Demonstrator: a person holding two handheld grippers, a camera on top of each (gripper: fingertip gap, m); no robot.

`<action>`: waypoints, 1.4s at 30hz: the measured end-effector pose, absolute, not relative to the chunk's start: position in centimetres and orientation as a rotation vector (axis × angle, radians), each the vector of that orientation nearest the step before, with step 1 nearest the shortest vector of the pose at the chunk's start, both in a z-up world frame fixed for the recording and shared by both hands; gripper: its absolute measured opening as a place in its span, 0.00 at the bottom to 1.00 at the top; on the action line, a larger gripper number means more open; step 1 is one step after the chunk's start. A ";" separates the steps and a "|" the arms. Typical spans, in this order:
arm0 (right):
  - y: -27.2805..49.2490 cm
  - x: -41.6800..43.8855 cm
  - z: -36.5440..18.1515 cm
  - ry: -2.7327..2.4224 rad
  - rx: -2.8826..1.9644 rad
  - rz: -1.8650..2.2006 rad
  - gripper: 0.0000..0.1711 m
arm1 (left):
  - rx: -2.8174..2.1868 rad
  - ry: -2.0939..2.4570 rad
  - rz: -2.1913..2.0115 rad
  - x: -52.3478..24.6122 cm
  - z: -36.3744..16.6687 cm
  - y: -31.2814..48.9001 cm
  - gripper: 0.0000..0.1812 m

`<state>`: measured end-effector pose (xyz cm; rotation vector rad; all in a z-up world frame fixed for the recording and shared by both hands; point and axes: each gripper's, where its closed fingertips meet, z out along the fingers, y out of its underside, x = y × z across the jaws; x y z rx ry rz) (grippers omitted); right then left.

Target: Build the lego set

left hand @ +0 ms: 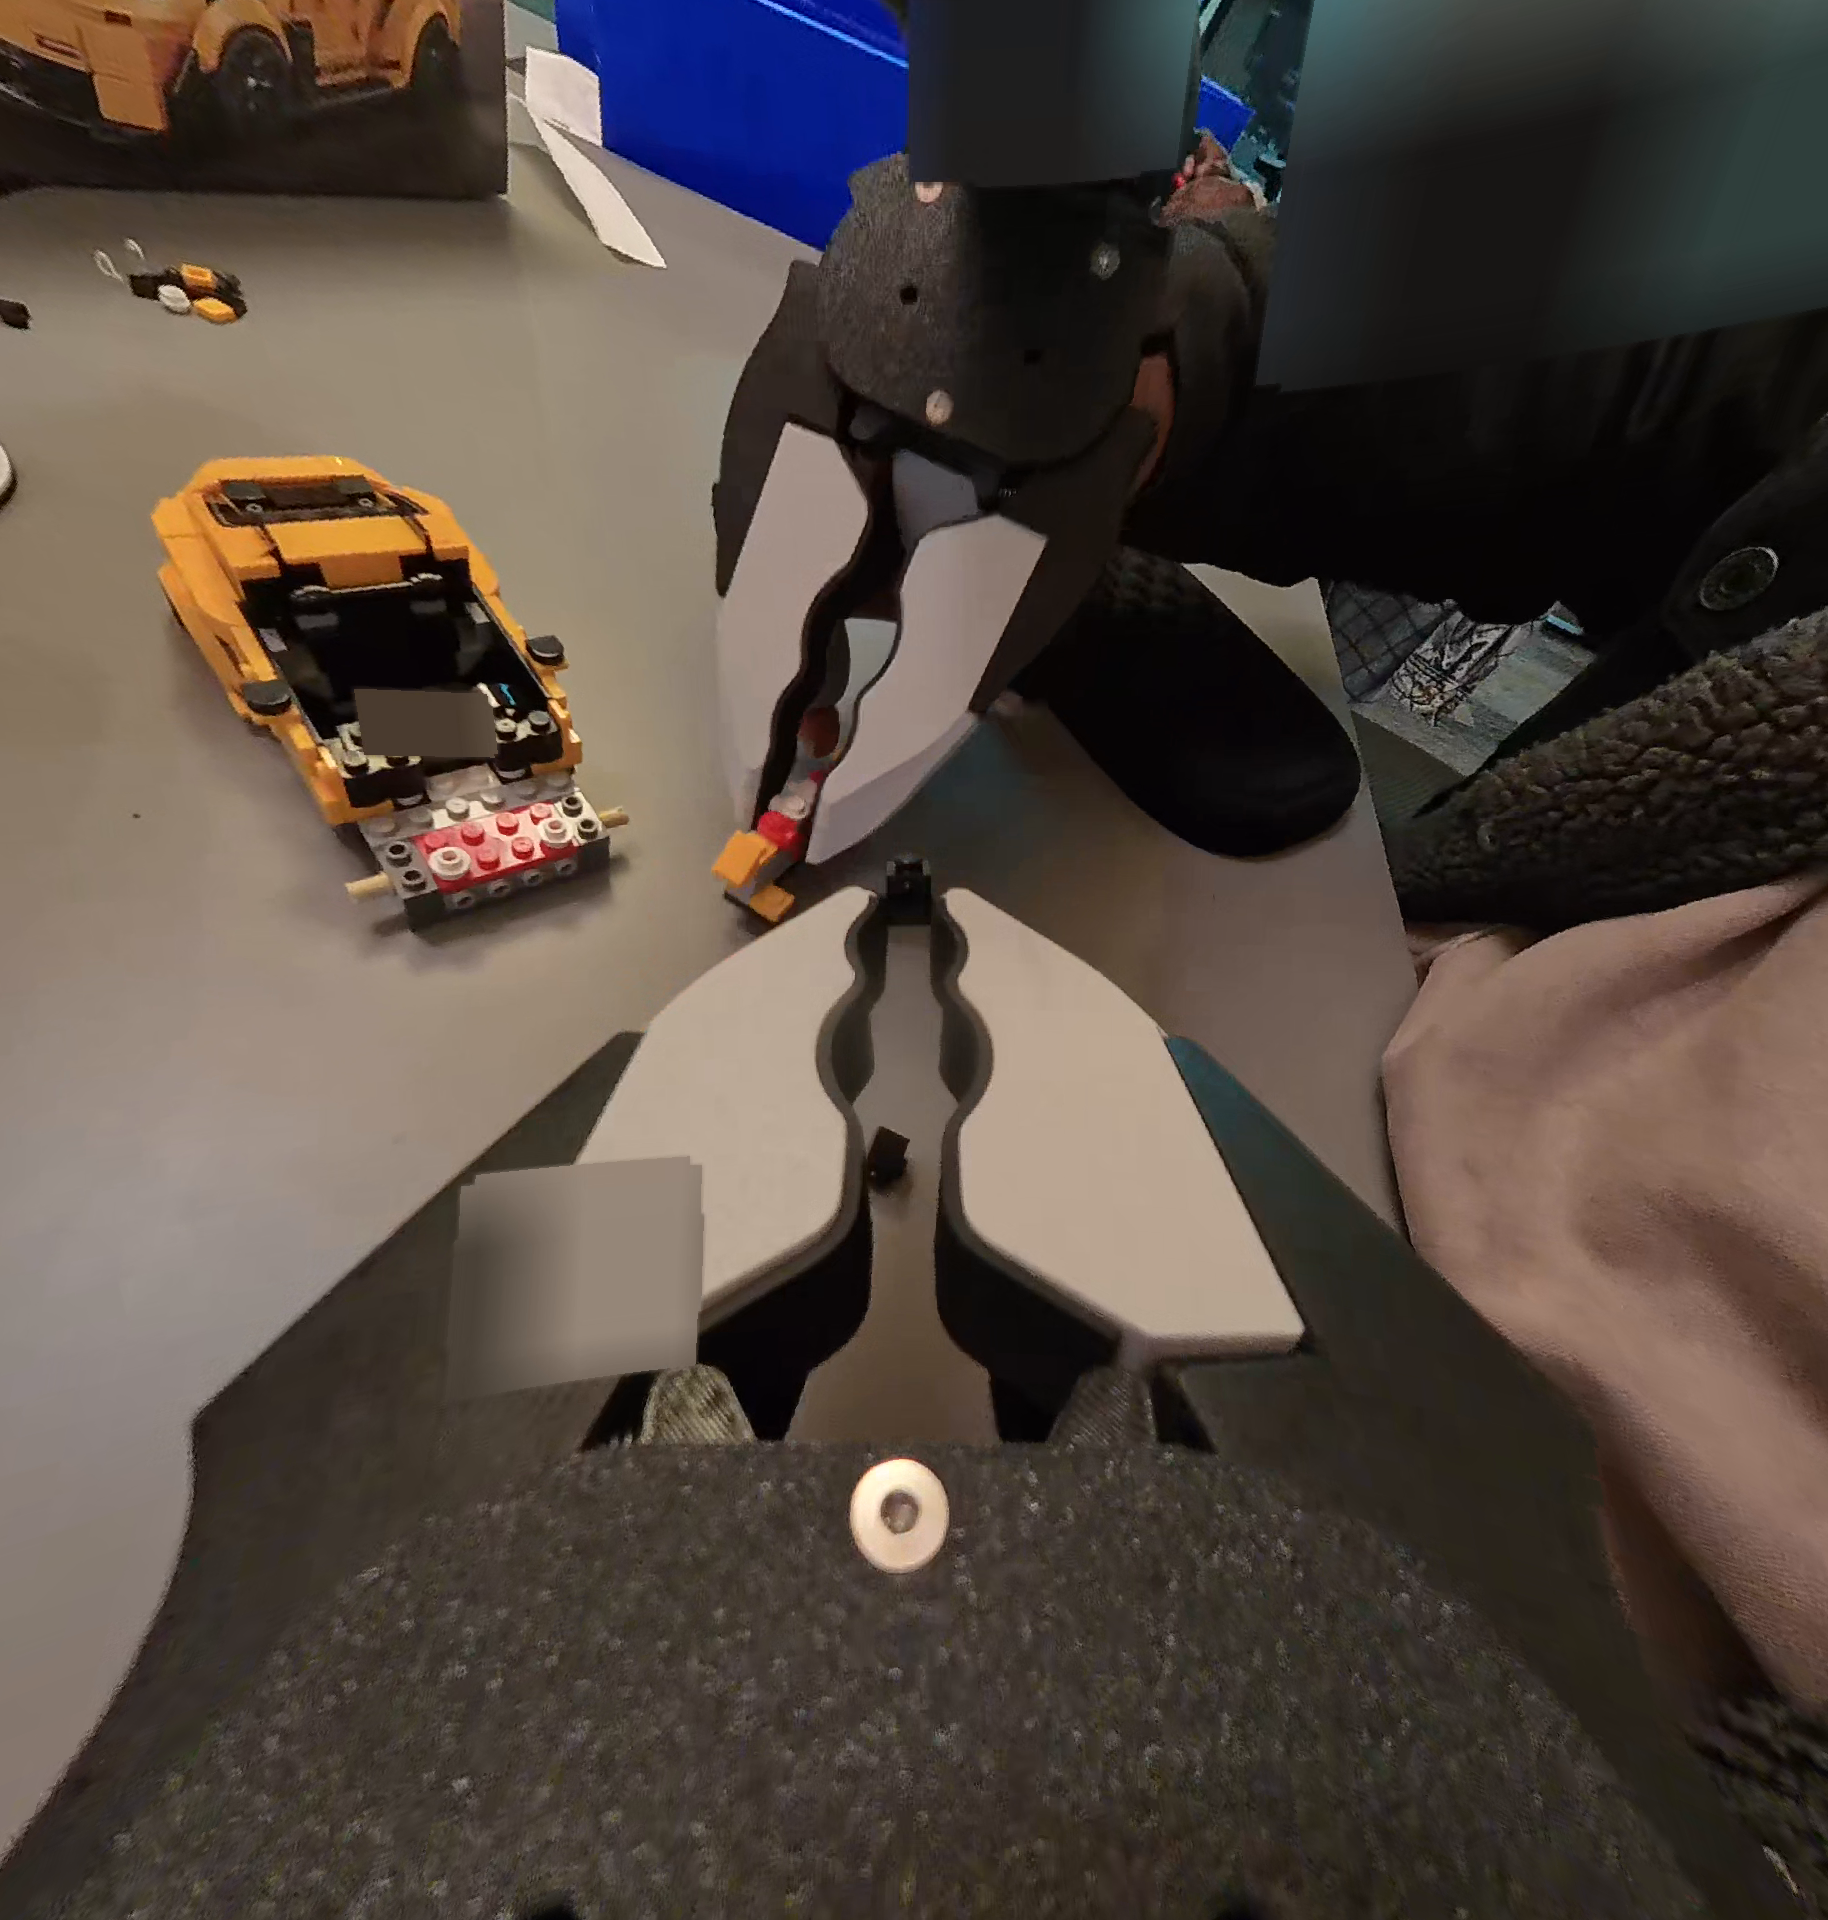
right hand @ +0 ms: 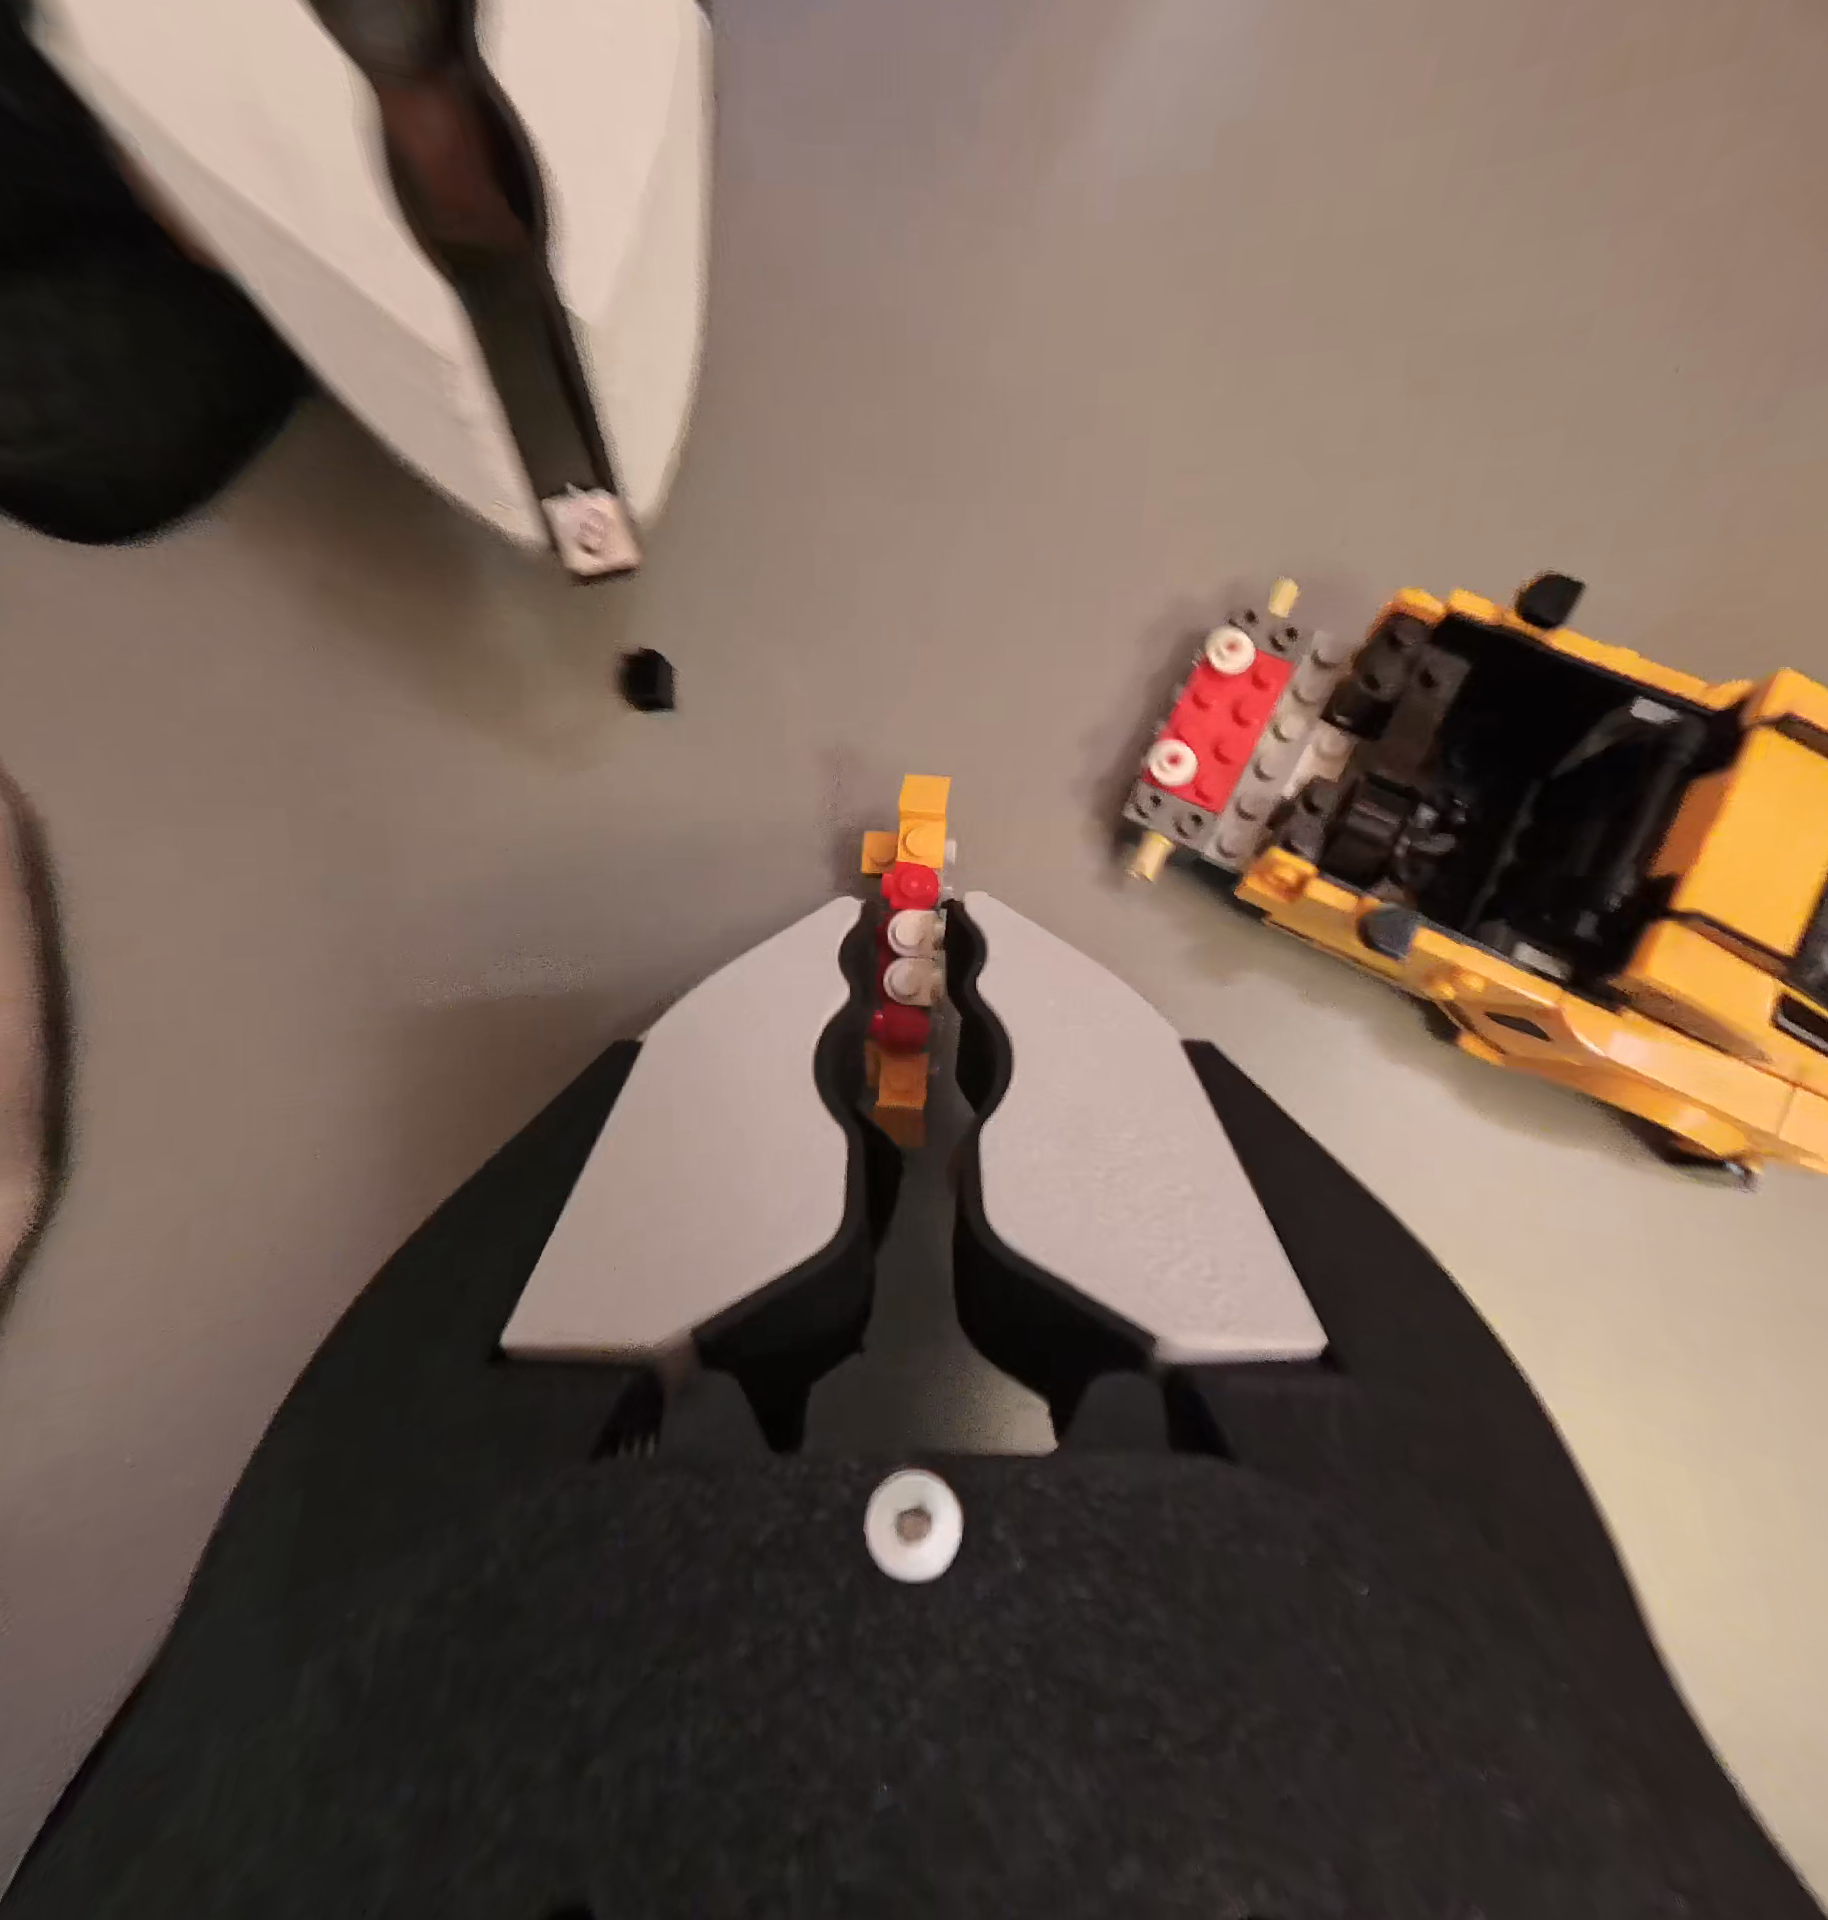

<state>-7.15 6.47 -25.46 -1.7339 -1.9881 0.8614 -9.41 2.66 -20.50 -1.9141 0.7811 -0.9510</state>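
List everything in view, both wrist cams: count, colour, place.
Lego car: 1, orange and black, roof off, red and grey plates at one end, on table.
Sub-assembly: 1, orange, red and white, clamped in right gripper.
Small piece: 1, grey underside, at left gripper tips.
Loose piece: 1, black, on table near left gripper.
Small parts: a few, orange, black, white, far table.
Set box: 1, car picture, table's far edge.
Bin: 1, blue, behind table.
Table: 1, grey.
Left gripper: black, grey pads.
Right gripper: same.
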 end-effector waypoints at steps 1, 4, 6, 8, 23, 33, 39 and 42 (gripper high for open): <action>6.0 -7.2 -24.7 -1.970 -1.701 0.952 0.07 | -1.919 0.787 -0.954 -9.3 -20.6 2.6 0.04; 4.7 -7.1 -21.9 -1.889 -1.598 1.222 0.07 | -1.919 0.804 -0.960 -8.9 -20.7 2.4 0.04; 3.6 -7.0 -20.7 -1.862 -1.553 1.343 0.07 | -1.901 0.821 -0.978 -8.5 -20.5 2.2 0.04; 2.6 -7.0 -20.3 -1.872 -1.515 1.396 0.07 | -1.892 0.838 -0.978 -8.2 -20.4 2.0 0.04; 0.8 -6.9 -20.6 -1.915 -1.510 1.501 0.07 | -1.848 0.906 -1.024 -7.2 -19.9 1.1 0.04; -0.5 -6.1 -21.3 -2.023 -1.488 1.521 0.07 | -1.805 0.989 -1.045 -6.3 -19.8 0.0 0.04; -0.9 -5.7 -22.1 -2.080 -1.471 1.467 0.07 | -1.825 1.051 -1.019 -6.0 -20.5 -0.6 0.04; -1.0 -5.7 -22.3 -2.077 -1.456 1.455 0.07 | -1.828 1.067 -1.007 -5.9 -20.6 -0.8 0.04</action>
